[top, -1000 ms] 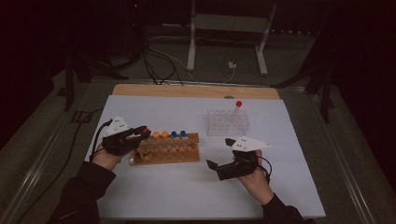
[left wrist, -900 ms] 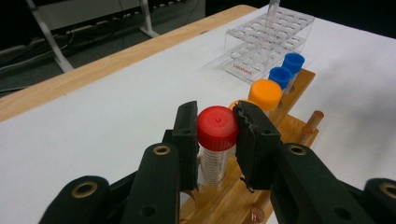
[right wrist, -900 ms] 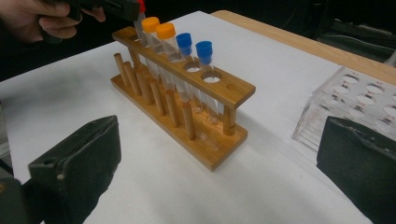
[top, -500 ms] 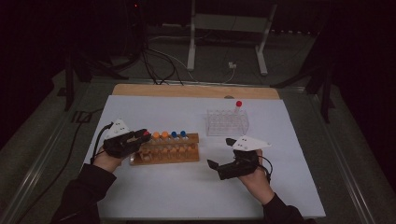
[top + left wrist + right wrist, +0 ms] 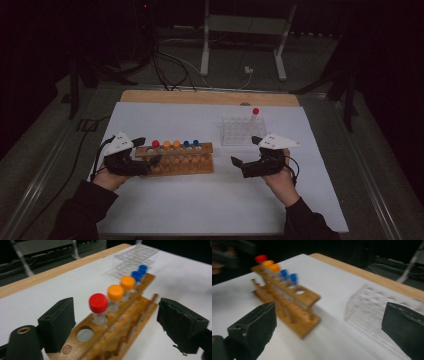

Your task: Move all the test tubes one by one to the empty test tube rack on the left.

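Observation:
A wooden tube rack (image 5: pixel 182 159) lies left of centre on the white sheet. It holds a red-capped tube (image 5: pixel 98 303), two orange-capped tubes (image 5: pixel 115 293) and two blue-capped ones (image 5: pixel 136 275). My left gripper (image 5: pixel 148 150) is at the rack's left end. Its jaws have just been opening and now stand wide on either side of the red-capped tube without touching it. One empty hole (image 5: pixel 84 335) sits nearer than that tube. My right gripper (image 5: pixel 245 150) is open and empty, right of the wooden rack and in front of a clear plastic rack (image 5: pixel 240 131).
A single red-capped tube (image 5: pixel 255 112) stands at the clear rack's far right corner. A wooden board edge (image 5: pixel 210 97) runs along the back of the sheet. Cables and a metal stand lie on the dark floor beyond.
The left jaws have opened and let go of the red-capped tube, which stands in the wooden rack. The right gripper has shifted slightly up and toward the clear rack.

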`<state>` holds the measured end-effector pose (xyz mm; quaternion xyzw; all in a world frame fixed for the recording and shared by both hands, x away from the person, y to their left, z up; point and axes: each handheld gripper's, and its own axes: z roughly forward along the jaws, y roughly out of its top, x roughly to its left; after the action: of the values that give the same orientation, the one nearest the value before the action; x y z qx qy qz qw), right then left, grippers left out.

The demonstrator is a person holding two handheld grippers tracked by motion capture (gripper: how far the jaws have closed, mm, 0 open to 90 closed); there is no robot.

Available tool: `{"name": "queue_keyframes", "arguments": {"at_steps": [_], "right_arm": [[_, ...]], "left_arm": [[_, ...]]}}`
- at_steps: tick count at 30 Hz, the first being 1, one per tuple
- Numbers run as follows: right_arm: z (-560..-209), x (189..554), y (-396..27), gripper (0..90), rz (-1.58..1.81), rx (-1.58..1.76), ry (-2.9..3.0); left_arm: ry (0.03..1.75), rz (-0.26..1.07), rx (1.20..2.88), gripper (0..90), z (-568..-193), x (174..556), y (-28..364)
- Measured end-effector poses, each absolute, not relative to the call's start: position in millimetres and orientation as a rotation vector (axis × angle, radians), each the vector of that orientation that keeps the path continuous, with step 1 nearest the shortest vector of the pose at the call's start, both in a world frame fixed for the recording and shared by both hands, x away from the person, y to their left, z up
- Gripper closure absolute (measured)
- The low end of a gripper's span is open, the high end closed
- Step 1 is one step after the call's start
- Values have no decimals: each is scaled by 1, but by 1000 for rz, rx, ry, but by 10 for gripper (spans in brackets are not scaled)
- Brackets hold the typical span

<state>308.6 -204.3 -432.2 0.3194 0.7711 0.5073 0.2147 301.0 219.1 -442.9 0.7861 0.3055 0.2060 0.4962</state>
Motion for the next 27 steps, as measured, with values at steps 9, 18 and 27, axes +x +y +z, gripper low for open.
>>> {"name": "queue_keyframes", "arguments": {"at_steps": [9,18,27], "right_arm": [[-441,348,-230,0,1350,957,2050],[-457,387,-245,115,1255,1106,1952],[-466,416,-247,378,1235,1208,1905]], "left_arm": [[723,482,1895,26,-446,287,220],[722,475,1880,26,-446,286,222],[723,467,1893,26,-448,285,221]]}}
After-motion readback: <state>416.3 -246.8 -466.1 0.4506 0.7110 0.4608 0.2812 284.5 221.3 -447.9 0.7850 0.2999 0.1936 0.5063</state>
